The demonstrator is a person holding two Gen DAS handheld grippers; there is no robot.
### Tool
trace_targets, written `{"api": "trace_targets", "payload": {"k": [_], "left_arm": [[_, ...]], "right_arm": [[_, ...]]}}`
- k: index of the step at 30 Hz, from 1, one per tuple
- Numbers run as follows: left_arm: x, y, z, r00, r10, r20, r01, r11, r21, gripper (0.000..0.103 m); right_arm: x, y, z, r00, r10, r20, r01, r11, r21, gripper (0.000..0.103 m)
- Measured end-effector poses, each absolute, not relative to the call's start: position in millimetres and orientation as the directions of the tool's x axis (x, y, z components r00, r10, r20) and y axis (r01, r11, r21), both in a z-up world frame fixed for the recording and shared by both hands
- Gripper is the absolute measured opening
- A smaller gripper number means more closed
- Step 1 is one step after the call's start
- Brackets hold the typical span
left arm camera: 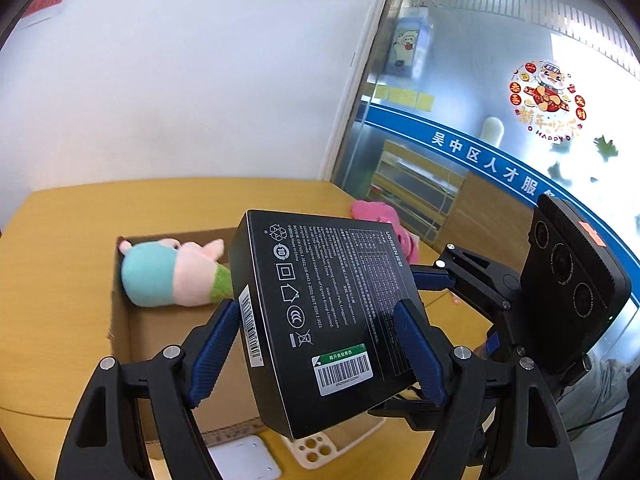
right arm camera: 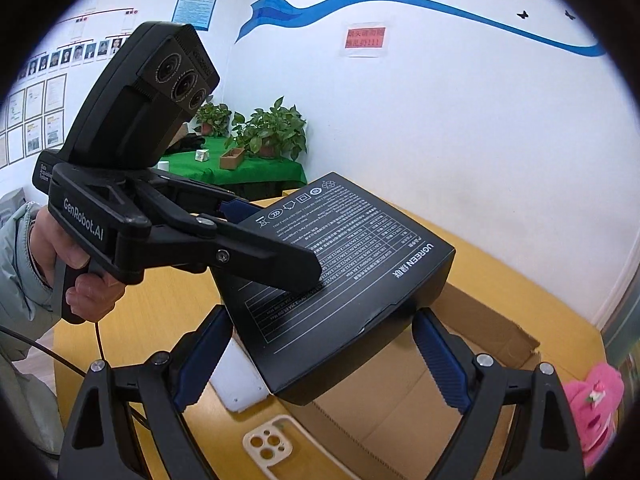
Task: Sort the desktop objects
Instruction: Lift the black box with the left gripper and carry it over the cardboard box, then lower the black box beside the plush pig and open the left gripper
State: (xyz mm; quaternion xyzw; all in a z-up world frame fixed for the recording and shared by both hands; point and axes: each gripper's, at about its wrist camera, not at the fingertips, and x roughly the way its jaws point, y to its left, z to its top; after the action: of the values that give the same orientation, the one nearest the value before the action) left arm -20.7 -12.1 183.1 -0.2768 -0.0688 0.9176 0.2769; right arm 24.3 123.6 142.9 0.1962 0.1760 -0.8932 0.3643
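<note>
Presently a black UGREEN product box (left arm camera: 320,320) is held clear of the yellow desk (left arm camera: 60,248), tilted, above an open cardboard box (left arm camera: 120,320). The left gripper (left arm camera: 320,344) has its jaws pinching the box across two opposite side walls; the right gripper (right arm camera: 324,360) grips it across the adjoining edge, jaws likewise closed on its sides. Judgement: the box is rigid printed card with a smooth matt finish, probably moderate in weight, and liable to slide between ribbed pads if tilted further. The side walls near mid-length are the soundest hold; corners may dent. A plush pig toy (left arm camera: 172,272) lies inside the cardboard box. A pink plush (right arm camera: 596,408) and a cream phone case (right arm camera: 272,452) rest on the desk nearby.
</note>
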Motion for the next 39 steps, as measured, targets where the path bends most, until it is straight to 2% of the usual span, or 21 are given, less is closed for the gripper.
{"api": "trace_targets", "payload": {"k": [15,27,34,39], "left_arm": [[-66.8,-50.6,174.4,-0.708,0.520,-0.477,-0.409,-0.854,-0.322,0.082],[-137.3,-73.7,127.3,-0.664,0.493,-0.562,-0.327,-0.867,-0.375,0.082],[-169.6,-87.6,76.1,-0.591,0.469,-0.656,-0.233,-0.878,-0.418,0.082],[-180.6,-87.7,55.1,-0.559,0.427,-0.711,-0.171,-0.898,-0.405,0.082]], "right_arm": [[-21.6,82.9,142.7,-0.614,-0.597,-0.516,0.758,-0.628,-0.176,0.091],[-77.3,47.1,107.6,-0.530,-0.588,-0.611,0.786,-0.611,-0.094,0.091],[-125.0,30.6,64.6,-0.444,-0.574,-0.689,0.800,-0.600,-0.015,0.091],[-151.1,17.1,41.1,-0.399,-0.554,-0.731,0.797,-0.604,0.023,0.091]]}}
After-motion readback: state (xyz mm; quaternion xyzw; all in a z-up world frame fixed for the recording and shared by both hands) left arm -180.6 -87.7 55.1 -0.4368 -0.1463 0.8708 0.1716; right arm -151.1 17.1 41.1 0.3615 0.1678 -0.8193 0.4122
